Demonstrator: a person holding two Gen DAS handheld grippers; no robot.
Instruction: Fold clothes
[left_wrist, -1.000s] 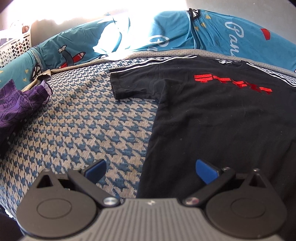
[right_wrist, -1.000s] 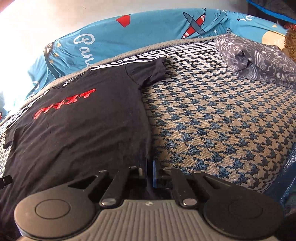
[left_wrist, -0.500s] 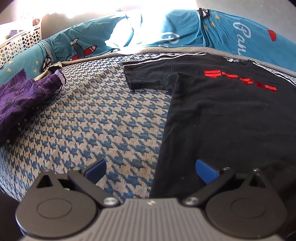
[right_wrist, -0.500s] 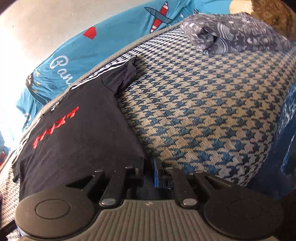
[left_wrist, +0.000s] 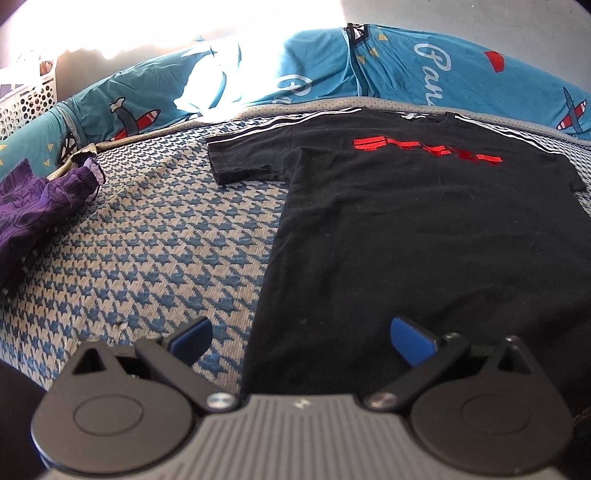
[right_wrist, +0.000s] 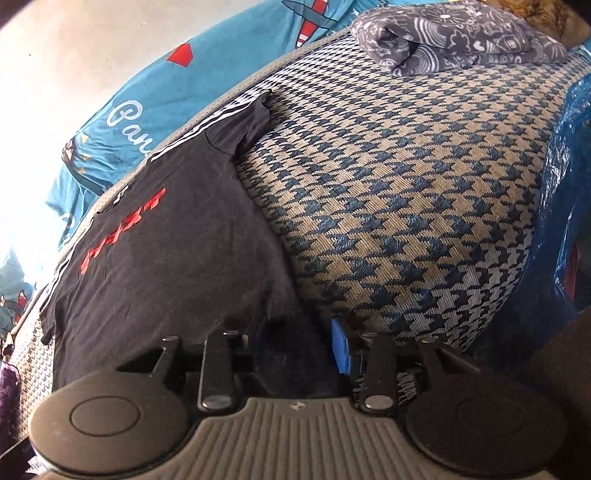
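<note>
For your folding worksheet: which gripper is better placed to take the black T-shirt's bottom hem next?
Right. The right gripper is opening with the black T-shirt hem between its jaws; the left gripper straddles only the side edge.

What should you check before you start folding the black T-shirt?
1. Black T-shirt spread flat on the bed cover: ok.
2. Both sleeves laid out: ok.
3. Left gripper open, nothing pinched: ok.
4. Right gripper clear of the hem: not ok, jaws opening, cloth between them.
5. Purple garment apart from the shirt: ok.
6. Grey patterned bundle apart from the shirt: ok.
</note>
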